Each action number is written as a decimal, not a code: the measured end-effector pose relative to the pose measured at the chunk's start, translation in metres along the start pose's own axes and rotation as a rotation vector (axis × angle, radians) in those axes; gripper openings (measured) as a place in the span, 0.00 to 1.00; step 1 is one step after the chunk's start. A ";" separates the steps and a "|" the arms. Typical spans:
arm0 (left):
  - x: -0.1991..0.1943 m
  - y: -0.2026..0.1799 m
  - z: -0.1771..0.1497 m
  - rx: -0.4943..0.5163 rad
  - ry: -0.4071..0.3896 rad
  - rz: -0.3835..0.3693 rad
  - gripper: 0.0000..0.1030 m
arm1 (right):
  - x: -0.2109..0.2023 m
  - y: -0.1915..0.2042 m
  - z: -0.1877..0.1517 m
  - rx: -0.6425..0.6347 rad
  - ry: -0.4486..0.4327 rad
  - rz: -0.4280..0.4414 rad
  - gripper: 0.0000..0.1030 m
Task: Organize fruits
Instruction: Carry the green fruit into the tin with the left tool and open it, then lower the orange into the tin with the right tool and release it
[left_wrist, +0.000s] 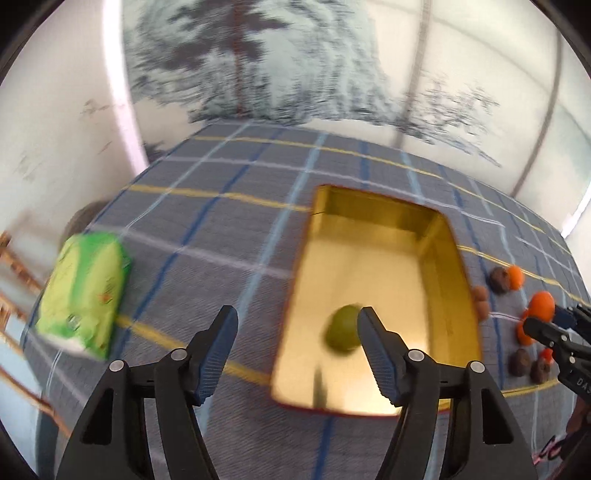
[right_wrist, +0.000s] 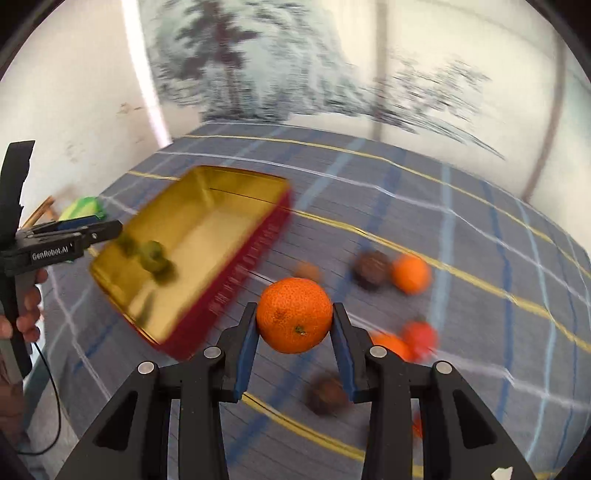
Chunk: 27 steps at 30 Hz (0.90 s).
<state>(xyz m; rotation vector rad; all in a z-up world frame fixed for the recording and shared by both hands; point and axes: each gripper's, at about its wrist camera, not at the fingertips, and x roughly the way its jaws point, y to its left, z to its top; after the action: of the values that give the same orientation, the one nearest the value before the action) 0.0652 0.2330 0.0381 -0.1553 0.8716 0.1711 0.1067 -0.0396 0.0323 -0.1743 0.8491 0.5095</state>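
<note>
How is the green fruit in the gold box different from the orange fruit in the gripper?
The round green fruit lies loose inside the gold metal box; the bumpy round orange fruit is squeezed in the right gripper, outside the box. The green one looks blurred, the orange one sharp. The left gripper is open, holding nothing. Both fruits are round.

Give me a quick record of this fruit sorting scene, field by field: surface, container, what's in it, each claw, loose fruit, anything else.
surface: checked tablecloth
container: gold tin with red outer walls, open
in container: one green fruit, blurred
left claw: open, holding nothing
right claw: shut on an orange, held above the cloth beside the tin
loose fruit: oranges and dark brown fruits on the cloth right of the tin
other: green packet left of the tin
</note>
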 end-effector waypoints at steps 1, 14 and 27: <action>-0.001 0.007 -0.004 -0.013 0.008 0.001 0.67 | 0.006 0.010 0.006 -0.021 0.004 0.013 0.34; -0.007 0.065 -0.040 -0.131 0.044 0.078 0.72 | 0.091 0.089 0.052 -0.218 0.135 0.045 0.34; -0.011 0.077 -0.043 -0.152 0.041 0.125 0.73 | 0.130 0.104 0.050 -0.248 0.228 0.010 0.35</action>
<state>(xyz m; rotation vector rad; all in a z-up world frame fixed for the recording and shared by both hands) 0.0098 0.2979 0.0140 -0.2476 0.9098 0.3525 0.1600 0.1146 -0.0275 -0.4628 1.0078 0.6118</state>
